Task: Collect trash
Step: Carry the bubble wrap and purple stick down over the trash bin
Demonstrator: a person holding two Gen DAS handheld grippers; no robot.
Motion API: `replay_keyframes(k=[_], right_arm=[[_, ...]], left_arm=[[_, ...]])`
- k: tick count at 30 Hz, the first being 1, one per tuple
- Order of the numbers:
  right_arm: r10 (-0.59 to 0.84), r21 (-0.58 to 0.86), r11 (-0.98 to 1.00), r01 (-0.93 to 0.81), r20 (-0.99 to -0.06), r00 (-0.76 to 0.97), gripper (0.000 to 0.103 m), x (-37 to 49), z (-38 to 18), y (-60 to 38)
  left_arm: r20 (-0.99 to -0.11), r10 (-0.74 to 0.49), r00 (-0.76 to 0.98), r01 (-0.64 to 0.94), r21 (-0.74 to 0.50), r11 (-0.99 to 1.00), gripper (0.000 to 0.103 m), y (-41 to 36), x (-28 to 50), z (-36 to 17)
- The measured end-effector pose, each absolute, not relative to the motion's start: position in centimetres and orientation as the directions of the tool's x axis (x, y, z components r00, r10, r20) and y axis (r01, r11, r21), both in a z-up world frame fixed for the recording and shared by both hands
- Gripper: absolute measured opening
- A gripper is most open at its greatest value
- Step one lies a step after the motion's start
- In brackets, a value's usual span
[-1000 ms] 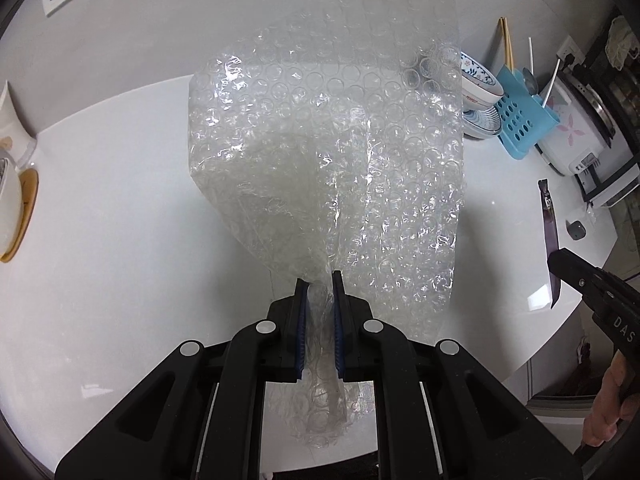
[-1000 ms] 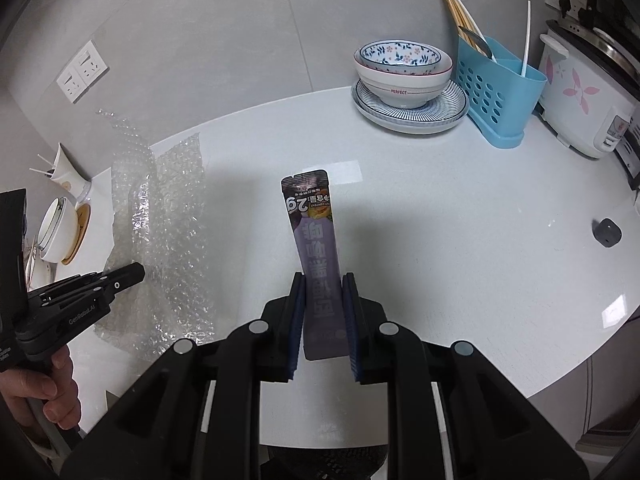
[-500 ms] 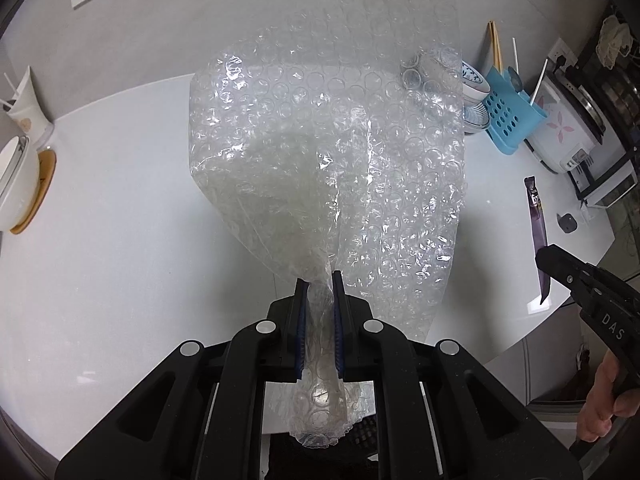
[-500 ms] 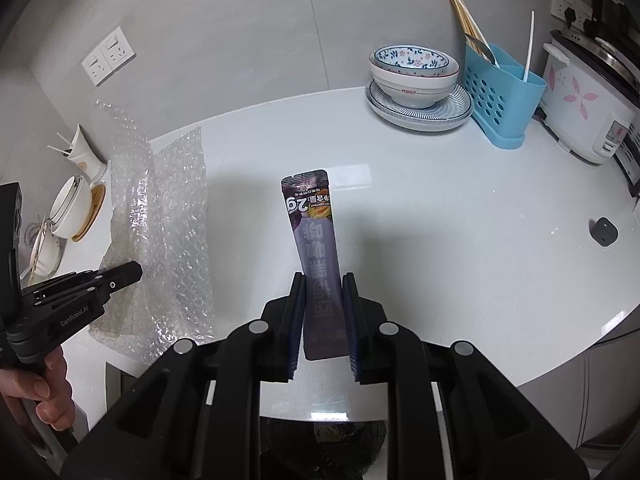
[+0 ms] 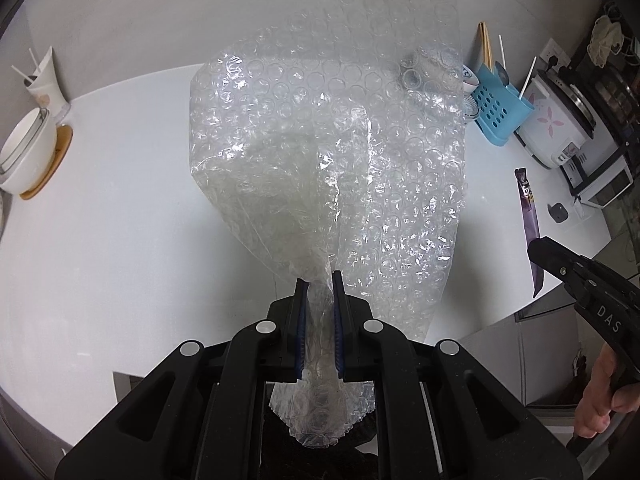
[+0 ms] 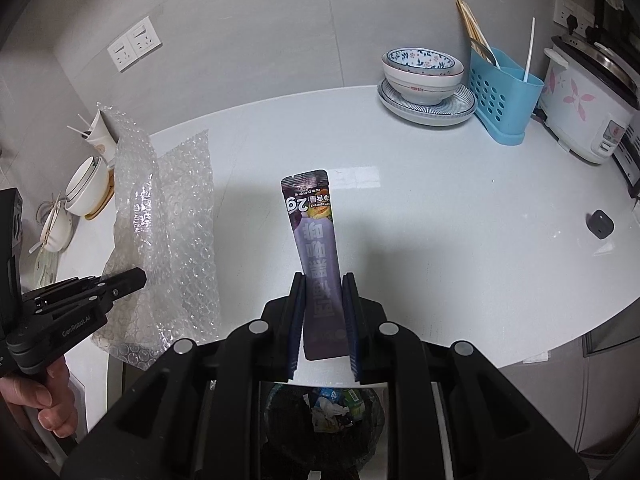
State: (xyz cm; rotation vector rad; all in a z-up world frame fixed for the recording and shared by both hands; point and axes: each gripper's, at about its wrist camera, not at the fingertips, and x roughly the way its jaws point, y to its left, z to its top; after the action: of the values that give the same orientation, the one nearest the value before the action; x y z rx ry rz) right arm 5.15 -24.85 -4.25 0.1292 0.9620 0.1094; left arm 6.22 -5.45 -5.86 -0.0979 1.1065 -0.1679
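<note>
My left gripper (image 5: pixel 319 280) is shut on a big sheet of clear bubble wrap (image 5: pixel 340 152) and holds it upright above the white counter's front edge. The sheet also shows at the left of the right wrist view (image 6: pixel 168 240), with the left gripper (image 6: pixel 132 280) on it. My right gripper (image 6: pixel 322 280) is shut on a purple snack sachet (image 6: pixel 314 240) that stands up between the pads; it shows in the left wrist view (image 5: pixel 530 216) too. A dark trash bin (image 6: pixel 324 412) holding some wrappers sits below the right gripper, off the counter edge.
Stacked bowls on a plate (image 6: pixel 424 80), a blue utensil caddy (image 6: pixel 502 96) and a rice cooker (image 6: pixel 584 108) stand at the back right. White bowls and a cup (image 5: pixel 36 136) are at the left. A small dark object (image 6: pixel 600 224) lies near the right edge.
Both grippers have drawn back from the counter toward its front edge with their loads. The trash bin has come into view below the right gripper.
</note>
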Motion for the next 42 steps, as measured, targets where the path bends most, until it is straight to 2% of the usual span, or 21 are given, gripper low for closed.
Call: replay_keyframes(k=[22, 42], right_arm=[[0.223, 0.171, 0.975, -0.145, -0.802, 0.554, 0.018, -4.1, -6.2, -22.6], [0.256, 0.179, 0.963, -0.2, -0.829, 0.496, 0.018, -10.6, -11.0, -24.1]], left_arm=[[-0.883, -0.186, 0.431, 0.077, -0.169, 0.983, 0.01, -5.8, -3.7, -7.2], [-0.919, -0.209, 0.334, 0.05, -0.204, 0.978, 0.01, -7.5, -11.8, -13.7]])
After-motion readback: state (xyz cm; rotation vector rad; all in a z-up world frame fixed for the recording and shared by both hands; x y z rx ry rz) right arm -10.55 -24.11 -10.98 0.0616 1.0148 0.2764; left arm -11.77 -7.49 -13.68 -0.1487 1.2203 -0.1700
